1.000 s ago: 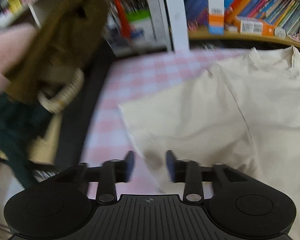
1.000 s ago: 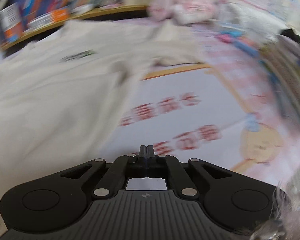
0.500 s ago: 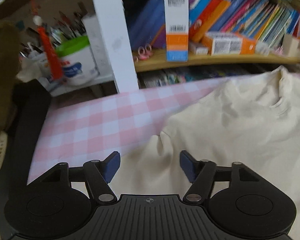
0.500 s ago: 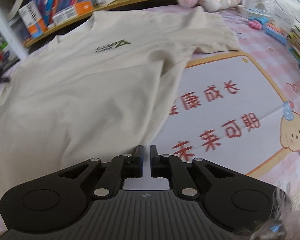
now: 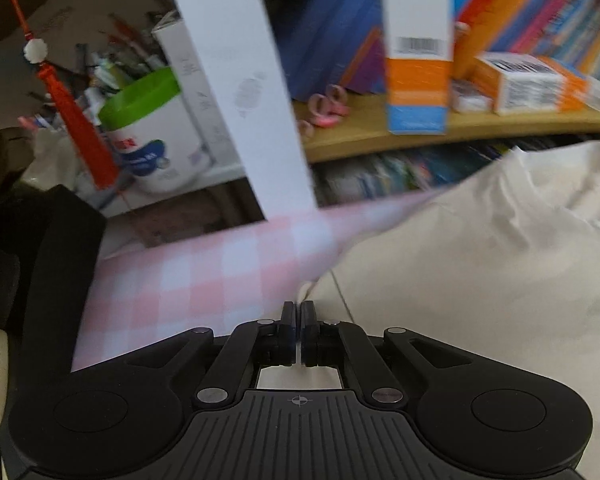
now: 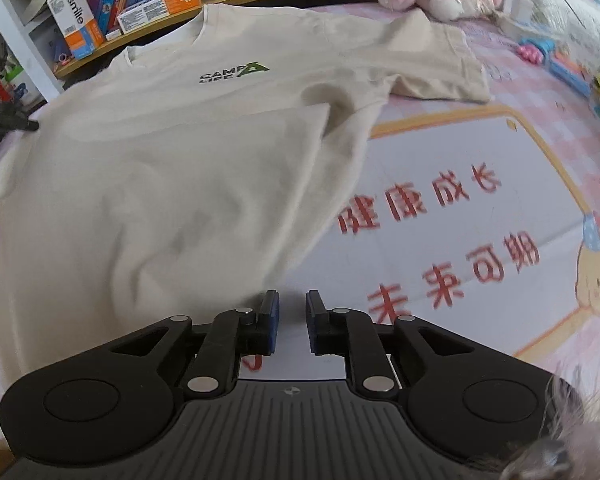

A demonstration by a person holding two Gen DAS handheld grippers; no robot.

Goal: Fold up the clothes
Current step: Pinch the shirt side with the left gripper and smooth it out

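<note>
Bookshelf-backed counter with pink check cloth; cream tee spread front-up, one flap turned over its middle.
Left tool pinched together at tee's left sleeve edge, seemingly on fabric. Right tool fingers apart, empty, just beside lower side hem. Tee looks light, limp, drapey; will sag and wrinkle, so best held at hem, sleeve seam or shoulder corners.

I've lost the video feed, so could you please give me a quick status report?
Left claw shut on T-shirt edge. Right claw open, empty, beside hem. Nothing in the way.
</note>
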